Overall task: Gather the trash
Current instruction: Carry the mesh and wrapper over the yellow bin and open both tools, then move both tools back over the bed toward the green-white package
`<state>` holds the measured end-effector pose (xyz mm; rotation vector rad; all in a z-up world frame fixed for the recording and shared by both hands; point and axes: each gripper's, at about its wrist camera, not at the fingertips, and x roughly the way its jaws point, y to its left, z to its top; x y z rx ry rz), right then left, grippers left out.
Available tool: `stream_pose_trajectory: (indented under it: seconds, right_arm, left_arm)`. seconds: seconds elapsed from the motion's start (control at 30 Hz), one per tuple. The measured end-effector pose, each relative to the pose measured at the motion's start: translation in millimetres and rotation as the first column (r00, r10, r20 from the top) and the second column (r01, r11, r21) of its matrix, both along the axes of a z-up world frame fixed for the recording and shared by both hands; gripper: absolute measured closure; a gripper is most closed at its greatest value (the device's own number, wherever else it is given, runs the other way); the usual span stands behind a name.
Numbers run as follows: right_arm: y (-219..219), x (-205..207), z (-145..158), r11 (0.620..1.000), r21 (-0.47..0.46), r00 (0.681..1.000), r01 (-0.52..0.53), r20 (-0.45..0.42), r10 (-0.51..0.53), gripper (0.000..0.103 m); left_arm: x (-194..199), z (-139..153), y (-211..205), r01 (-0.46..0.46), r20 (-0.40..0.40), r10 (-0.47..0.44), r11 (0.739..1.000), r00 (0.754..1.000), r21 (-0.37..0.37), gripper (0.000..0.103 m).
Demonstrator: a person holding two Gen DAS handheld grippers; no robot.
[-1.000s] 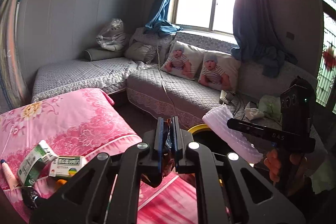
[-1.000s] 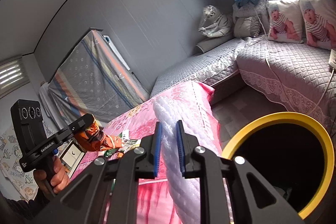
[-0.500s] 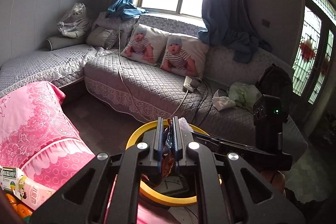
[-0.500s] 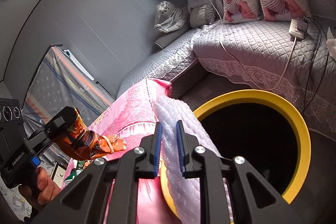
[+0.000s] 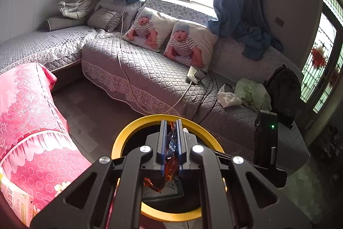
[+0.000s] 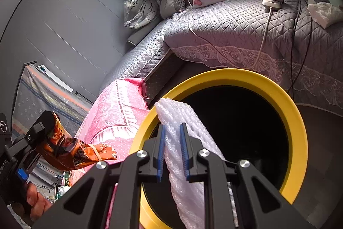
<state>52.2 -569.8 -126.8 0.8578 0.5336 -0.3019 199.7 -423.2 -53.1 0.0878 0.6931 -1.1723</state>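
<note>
Both pieces of trash are in hand and at the bin (image 6: 298,119), so the pick-up part looks done and the drop is what remains. The left gripper (image 5: 171,138) has its fingers pinched narrow on an orange wrapper (image 5: 170,166), which hangs down between them above the yellow rim; in the right view the same wrapper (image 6: 70,151) shows off to the left of the bin, over the pink cloth (image 6: 115,115), so how squarely it sits over the opening is hard to tell. The right gripper (image 6: 173,149) is clamped on a white foam sheet (image 6: 178,119), whose top end pokes up past the fingertips and whose lower end trails down at the near rim, partly over the opening. Some paper (image 5: 169,191) already lies at the bottom of the bin, as far as the left view shows. More stuff is left to gather, in my judgement: boxes (image 5: 17,205) lie at the edge of the pink cloth, and a crumpled tissue (image 6: 323,12) rests on the grey sofa (image 6: 235,23), though whether that counts as trash I cannot say.
</note>
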Motion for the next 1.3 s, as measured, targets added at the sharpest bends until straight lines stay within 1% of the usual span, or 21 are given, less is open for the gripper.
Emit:
stream_pose_trajectory:
  seconds: [0.1,0.2,0.27,0.3,0.37,0.4,0.43,0.47,0.5,0.53,0.57,0.67,0.7,0.77,0.83,0.9,0.97,1.07,1.13,1.23,1.3]
  right_arm:
    - [-4,-2,-2,1.000,0.011,1.000,0.009,0.001,-0.009,0.089]
    - [-8,-5,-1,1.000,0.014,1.000,0.023,0.003,-0.023,0.083]
    - [-12,-8,1,0.999,0.012,0.999,0.047,-0.001,-0.047,0.075]
    - [-13,-12,2,0.998,0.014,0.998,0.063,0.000,-0.063,0.064]
    - [-15,-20,6,0.996,0.007,0.995,0.094,0.014,-0.094,0.054]
    - [-16,-26,10,0.994,-0.006,0.994,0.112,0.019,-0.112,0.051]
    - [-16,-31,13,0.991,-0.020,0.991,0.130,0.023,-0.129,0.049]
    - [-16,-37,15,0.989,-0.030,0.989,0.144,0.028,-0.144,0.048]
    - [-17,-43,18,0.987,-0.035,0.987,0.158,0.036,-0.157,0.046]
    - [-16,-50,20,0.984,-0.038,0.984,0.173,0.045,-0.171,0.043]
    - [-16,-55,22,0.982,-0.040,0.982,0.183,0.052,-0.181,0.040]
    - [-13,-70,28,0.977,-0.067,0.978,0.204,0.063,-0.200,0.040]
    - [-12,-74,30,0.974,-0.075,0.976,0.212,0.070,-0.207,0.040]
    - [-8,-83,34,0.970,-0.096,0.973,0.225,0.084,-0.217,0.038]
    - [-1,-88,37,0.965,-0.120,0.970,0.232,0.099,-0.221,0.037]
    - [6,-89,41,0.966,-0.143,0.973,0.216,0.114,-0.201,0.036]
    - [13,-87,44,0.970,-0.161,0.978,0.183,0.130,-0.163,0.035]
    - [26,-77,49,0.980,-0.175,0.984,0.094,0.166,-0.065,0.032]
    - [37,-68,55,0.982,-0.185,0.980,0.021,0.197,0.017,0.031]
    - [59,-55,69,0.971,-0.226,0.964,-0.082,0.230,0.135,0.023]
    - [77,-43,78,0.954,-0.247,0.940,-0.172,0.248,0.234,0.017]
  left_arm:
    - [3,0,-4,0.003,-0.022,-0.003,1.000,1.000,-0.010,0.096]
    - [1,0,-12,0.003,-0.026,-0.003,1.000,1.000,-0.011,0.095]
    - [-1,-1,-14,-0.001,-0.036,0.000,1.000,0.999,-0.014,0.095]
    - [-1,-1,-15,-0.004,-0.040,0.003,1.000,0.999,-0.016,0.095]
    - [-3,-2,-16,-0.013,-0.039,0.013,1.000,0.999,-0.017,0.093]
    - [-2,-2,-16,-0.018,-0.041,0.017,1.000,0.999,-0.016,0.091]
    - [-2,-3,-15,-0.023,-0.044,0.023,1.000,0.999,-0.015,0.086]
    - [-2,-3,-14,-0.030,-0.047,0.029,0.999,0.998,-0.017,0.077]
    - [-1,-4,-11,-0.039,-0.049,0.038,0.999,0.998,-0.021,0.071]
    - [0,-4,-8,-0.058,-0.043,0.057,0.998,0.997,-0.028,0.051]
    - [0,-3,-3,-0.083,-0.031,0.081,0.996,0.996,-0.043,0.035]
    - [0,-1,9,-0.132,-0.018,0.131,0.988,0.991,-0.080,0.014]
    - [1,0,12,-0.141,-0.026,0.139,0.986,0.990,-0.090,0.012]
    - [3,2,21,-0.158,-0.041,0.154,0.982,0.987,-0.104,0.009]
    - [3,5,33,-0.182,-0.043,0.178,0.977,0.983,-0.109,0.009]
    - [2,13,48,-0.201,-0.034,0.198,0.972,0.980,-0.121,0.009]
    - [1,21,67,-0.216,-0.027,0.214,0.965,0.976,-0.150,0.008]
    - [0,39,102,-0.223,-0.023,0.223,0.953,0.974,-0.203,0.008]
    - [-4,53,131,-0.237,0.017,0.249,0.940,0.968,-0.246,0.008]
    - [-14,77,182,-0.244,0.089,0.285,0.916,0.954,-0.317,0.008]
    - [-21,90,216,-0.251,0.136,0.313,0.903,0.940,-0.348,0.008]
